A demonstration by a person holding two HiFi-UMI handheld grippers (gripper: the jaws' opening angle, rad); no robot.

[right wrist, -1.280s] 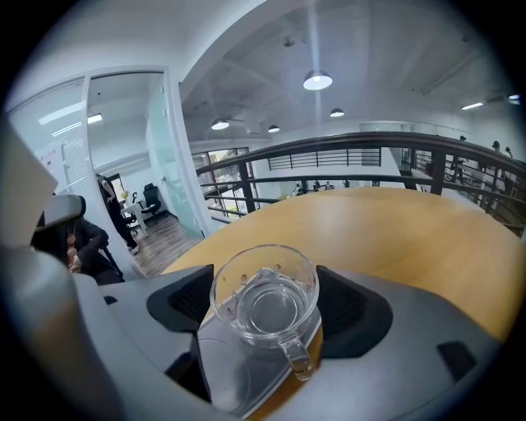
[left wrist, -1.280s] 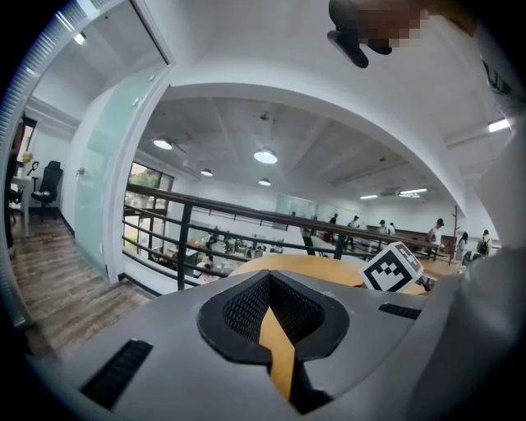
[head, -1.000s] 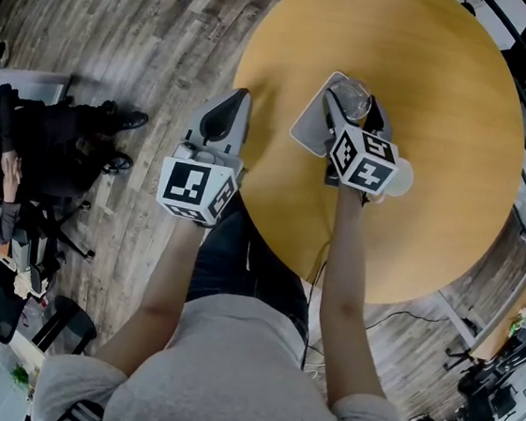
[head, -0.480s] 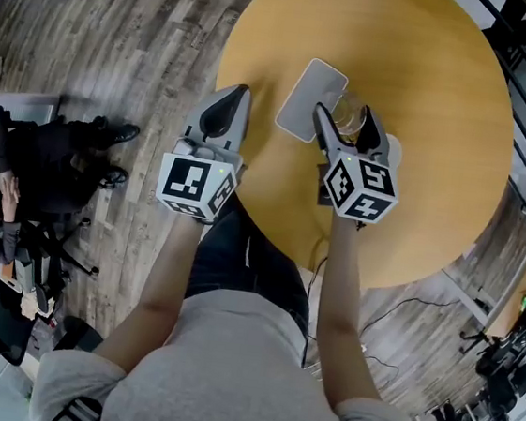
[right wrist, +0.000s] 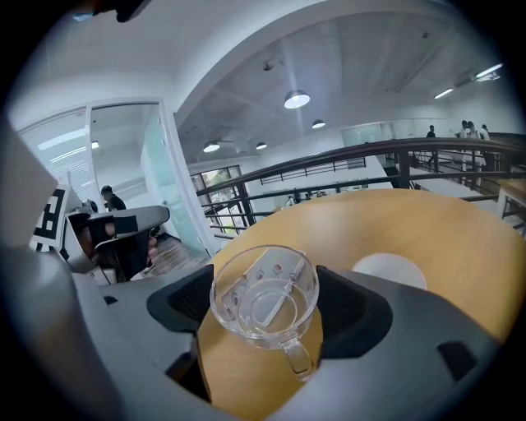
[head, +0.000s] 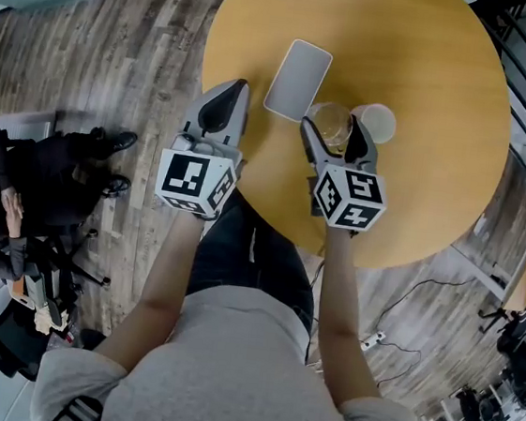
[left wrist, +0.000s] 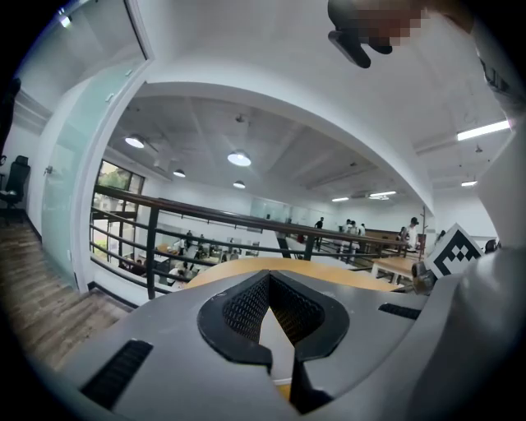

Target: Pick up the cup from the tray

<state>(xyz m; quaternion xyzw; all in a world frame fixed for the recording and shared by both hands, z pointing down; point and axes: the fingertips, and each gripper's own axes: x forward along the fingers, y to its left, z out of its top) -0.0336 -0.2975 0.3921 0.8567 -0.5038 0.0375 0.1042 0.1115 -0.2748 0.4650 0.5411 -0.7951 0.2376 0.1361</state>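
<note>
A clear glass cup [head: 332, 125] with a handle sits between the fingers of my right gripper [head: 335, 128], which is shut on it. The cup is off the grey tray [head: 299, 79], over the bare wood just right of the tray's near end. In the right gripper view the cup [right wrist: 265, 294] fills the space between the jaws of the right gripper [right wrist: 265, 300], its handle pointing back at the camera. My left gripper [head: 222, 115] hangs at the table's left edge, shut with nothing in it. In the left gripper view, the left gripper [left wrist: 269, 281] has its pads meeting at the tips.
A white round cup or disc [head: 378, 122] stands on the round wooden table [head: 445, 103] just right of the glass cup, and shows in the right gripper view as the white disc [right wrist: 388, 270]. A seated person [head: 5, 194] is on the floor far left. A railing runs along the right.
My right gripper has drawn the glass cup off the tray, toward me and to the right. The tray is bare now. The left gripper has hardly moved.
</note>
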